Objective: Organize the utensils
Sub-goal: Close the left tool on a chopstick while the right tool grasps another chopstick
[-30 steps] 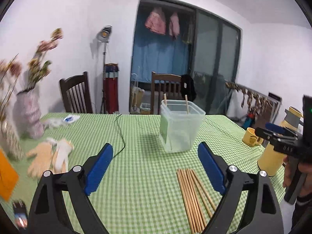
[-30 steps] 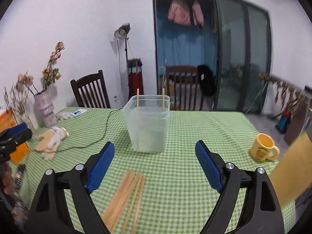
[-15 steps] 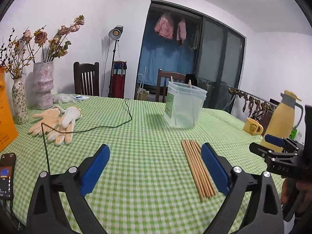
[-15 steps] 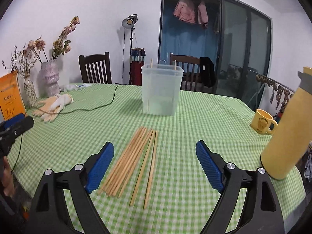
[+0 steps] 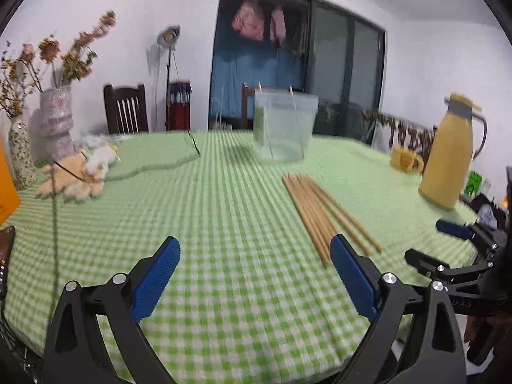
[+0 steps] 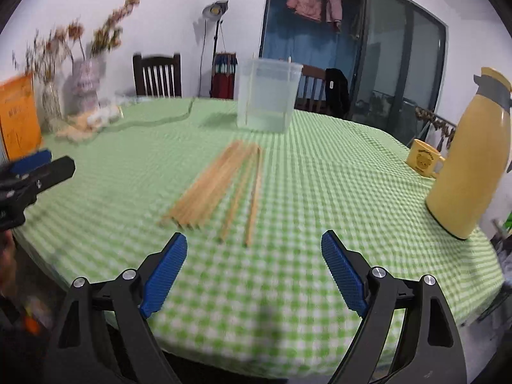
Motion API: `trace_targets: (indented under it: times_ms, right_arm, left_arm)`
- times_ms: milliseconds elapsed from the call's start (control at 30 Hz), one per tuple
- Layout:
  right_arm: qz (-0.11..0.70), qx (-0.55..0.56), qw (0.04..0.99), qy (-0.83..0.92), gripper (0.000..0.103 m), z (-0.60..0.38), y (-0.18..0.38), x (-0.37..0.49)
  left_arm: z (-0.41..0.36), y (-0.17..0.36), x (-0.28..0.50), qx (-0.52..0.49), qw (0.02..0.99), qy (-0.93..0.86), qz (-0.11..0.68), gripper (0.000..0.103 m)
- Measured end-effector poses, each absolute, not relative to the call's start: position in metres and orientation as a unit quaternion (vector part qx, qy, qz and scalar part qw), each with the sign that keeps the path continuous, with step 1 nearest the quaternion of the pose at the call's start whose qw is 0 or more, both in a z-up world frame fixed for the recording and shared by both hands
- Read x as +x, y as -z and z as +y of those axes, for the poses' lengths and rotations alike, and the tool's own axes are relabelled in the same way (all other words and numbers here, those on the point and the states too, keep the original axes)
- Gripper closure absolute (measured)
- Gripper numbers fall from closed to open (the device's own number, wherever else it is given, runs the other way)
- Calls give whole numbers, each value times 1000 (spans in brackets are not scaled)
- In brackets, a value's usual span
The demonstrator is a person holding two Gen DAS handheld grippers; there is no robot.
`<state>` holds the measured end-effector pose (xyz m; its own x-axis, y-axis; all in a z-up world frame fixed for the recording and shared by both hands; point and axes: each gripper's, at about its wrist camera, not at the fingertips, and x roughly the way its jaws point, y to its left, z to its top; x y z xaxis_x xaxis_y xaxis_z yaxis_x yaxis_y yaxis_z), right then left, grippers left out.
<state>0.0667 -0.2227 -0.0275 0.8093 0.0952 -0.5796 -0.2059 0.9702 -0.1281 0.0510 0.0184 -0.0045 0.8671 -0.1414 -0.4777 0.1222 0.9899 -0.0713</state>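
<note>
Several wooden chopsticks (image 5: 323, 209) lie loose on the green checked tablecloth; they also show in the right wrist view (image 6: 220, 182). Behind them stands a clear plastic tub (image 5: 284, 126) with two chopsticks upright inside; it also shows in the right wrist view (image 6: 267, 94). My left gripper (image 5: 256, 275) is open and empty, near the table's front edge, left of the chopsticks. My right gripper (image 6: 254, 272) is open and empty, just in front of the chopsticks' near ends. Each gripper shows at the edge of the other's view.
A yellow thermos jug (image 6: 470, 166) and yellow mug (image 6: 424, 158) stand at the right. Work gloves (image 5: 80, 174), a black cable (image 5: 153, 166), flower vases (image 5: 57, 121) and an orange box (image 6: 19, 115) are at the left. Chairs stand behind the table.
Both grippers have pulled back and dropped lower toward the table's near edge. The chopsticks and tub now sit farther ahead. Both stayed open.
</note>
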Motion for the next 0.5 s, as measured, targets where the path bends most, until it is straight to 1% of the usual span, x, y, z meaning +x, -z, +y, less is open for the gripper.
trace_targets:
  times_ms: [67, 133, 167, 200, 267, 333, 433, 500]
  right_arm:
    - [307, -80, 945, -76, 21, -230, 31, 71]
    - [314, -69, 944, -77, 22, -234, 33, 75]
    - [318, -65, 943, -78, 27, -235, 34, 78]
    - [320, -63, 942, -80, 29, -235, 36, 80]
    - [320, -67, 942, -81, 29, -233, 38, 82]
    - [320, -73, 941, -83, 29, -230, 40, 84]
    - [322, -75, 940, -87, 34, -228, 42, 88]
    - [325, -77, 939, -85, 39, -227, 43, 92]
  left_arm:
    - [9, 14, 60, -18, 955, 96, 281, 12]
    - [3, 19, 64, -17, 951, 109, 289, 12]
    - [-2, 22, 68, -14, 950, 115, 292, 13]
    - [-4, 23, 70, -14, 949, 119, 290, 15]
    - [-12, 28, 77, -8, 948, 126, 293, 16]
    - [-16, 32, 86, -6, 943, 131, 306, 27]
    - [-21, 38, 97, -11, 934, 141, 329, 32]
    - [-29, 41, 103, 11, 929, 139, 343, 32]
